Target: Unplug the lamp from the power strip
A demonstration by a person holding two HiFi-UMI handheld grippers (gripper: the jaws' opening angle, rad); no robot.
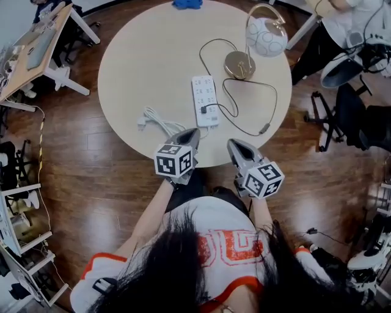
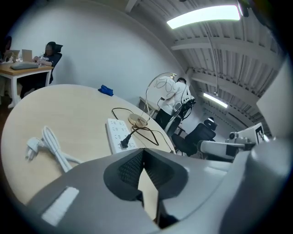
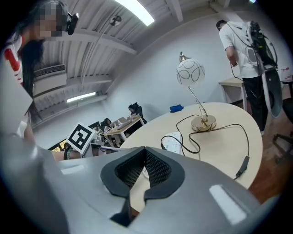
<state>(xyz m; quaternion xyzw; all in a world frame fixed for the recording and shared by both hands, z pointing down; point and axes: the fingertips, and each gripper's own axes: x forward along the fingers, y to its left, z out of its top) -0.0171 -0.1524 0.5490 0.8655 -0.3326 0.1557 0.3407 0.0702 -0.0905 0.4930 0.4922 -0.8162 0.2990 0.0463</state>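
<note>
On the round beige table [image 1: 140, 67] lies a white power strip [image 1: 204, 98], with the lamp's black plug [image 1: 203, 110] seated in its near end. The black cord loops past an inline switch [image 1: 264, 128] to the brass lamp base [image 1: 239, 64] under a white globe shade [image 1: 267, 36]. My left gripper [image 1: 193, 133] hovers over the near table edge, just short of the strip, shut and empty. To its right, my right gripper [image 1: 233, 145] is also shut and empty. The left gripper view shows the strip [image 2: 120, 133] and plug [image 2: 124, 144] ahead; the right gripper view shows the lamp [image 3: 190, 72] and strip [image 3: 174, 143].
The strip's own white cord and plug [image 1: 149, 120] lie loose on the table left of my left gripper. A blue object [image 1: 187, 3] sits at the far edge. Desks [image 1: 36, 43], office chairs [image 1: 348, 116] and a standing person [image 3: 242, 41] surround the table.
</note>
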